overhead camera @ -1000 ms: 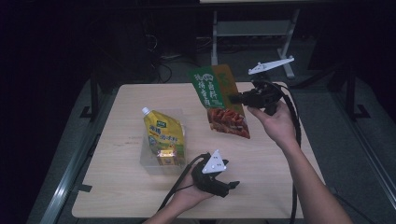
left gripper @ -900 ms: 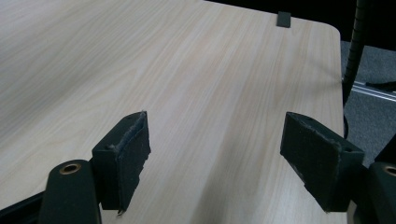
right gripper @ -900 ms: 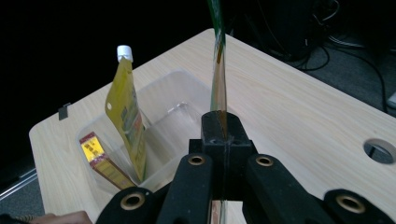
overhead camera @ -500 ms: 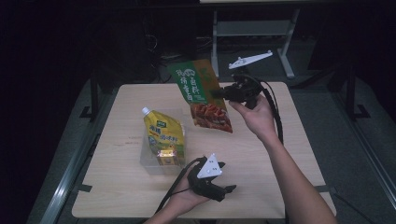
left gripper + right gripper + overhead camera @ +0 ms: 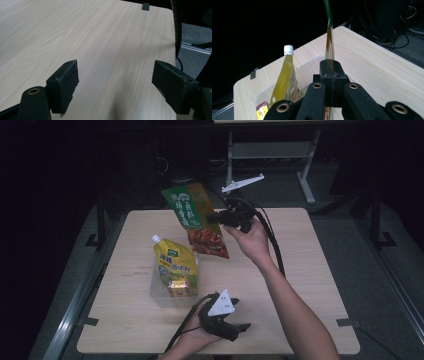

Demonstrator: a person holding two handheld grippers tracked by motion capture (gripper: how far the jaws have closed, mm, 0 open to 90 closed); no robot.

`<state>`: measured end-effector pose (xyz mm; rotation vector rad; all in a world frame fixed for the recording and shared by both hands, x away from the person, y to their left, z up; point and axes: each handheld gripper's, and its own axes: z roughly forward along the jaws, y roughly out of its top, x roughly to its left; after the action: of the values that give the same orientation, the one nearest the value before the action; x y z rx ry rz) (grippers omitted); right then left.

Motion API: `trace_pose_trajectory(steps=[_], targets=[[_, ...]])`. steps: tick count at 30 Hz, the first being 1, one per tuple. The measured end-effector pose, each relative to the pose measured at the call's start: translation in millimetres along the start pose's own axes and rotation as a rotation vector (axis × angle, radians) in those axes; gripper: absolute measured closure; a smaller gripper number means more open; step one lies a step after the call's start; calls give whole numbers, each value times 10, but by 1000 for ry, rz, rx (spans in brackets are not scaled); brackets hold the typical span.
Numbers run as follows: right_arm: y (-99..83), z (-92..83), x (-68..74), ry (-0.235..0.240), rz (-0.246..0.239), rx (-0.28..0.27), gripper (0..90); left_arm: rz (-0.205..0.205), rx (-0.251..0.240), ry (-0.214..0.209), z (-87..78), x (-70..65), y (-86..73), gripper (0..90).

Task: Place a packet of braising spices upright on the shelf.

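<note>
My right gripper [image 5: 212, 217] is shut on a flat green and red snack bag [image 5: 196, 220] and holds it in the air over the table's far middle, tilted. Seen edge-on in the right gripper view, the snack bag [image 5: 329, 37] rises from between the closed jaws of that gripper [image 5: 330, 70]. A yellow spouted pouch [image 5: 175, 265] with a white cap stands in a clear plastic bin [image 5: 157, 295] left of centre; the pouch [image 5: 285, 77] and bin [image 5: 265, 93] lie just below the bag. My left gripper [image 5: 239, 329] rests open near the front edge, and its view shows bare wood between the left gripper's jaws [image 5: 115, 82].
The light wooden table [image 5: 300, 270] has free surface on its right half. A black cable [image 5: 270, 235] trails from the right gripper along the forearm. A metal frame [image 5: 270, 150] stands on the floor behind the table.
The right gripper has carried the snack bag leftward, from the table's far right toward the bin with the yellow pouch. The left gripper has stayed near the front edge.
</note>
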<state>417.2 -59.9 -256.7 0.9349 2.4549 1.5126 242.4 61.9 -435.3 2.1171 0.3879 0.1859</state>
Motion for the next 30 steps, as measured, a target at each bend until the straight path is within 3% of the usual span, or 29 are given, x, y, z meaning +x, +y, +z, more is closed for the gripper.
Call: trace_pose_trajectory(steps=[15,30], targets=[[-33,547,-17,34,25,26,900,-14,-12,-6,-46,-7,-46,206],[-223,931,-49,48,61,45,899,-1,-3,-9,-58,-14,-70,206]])
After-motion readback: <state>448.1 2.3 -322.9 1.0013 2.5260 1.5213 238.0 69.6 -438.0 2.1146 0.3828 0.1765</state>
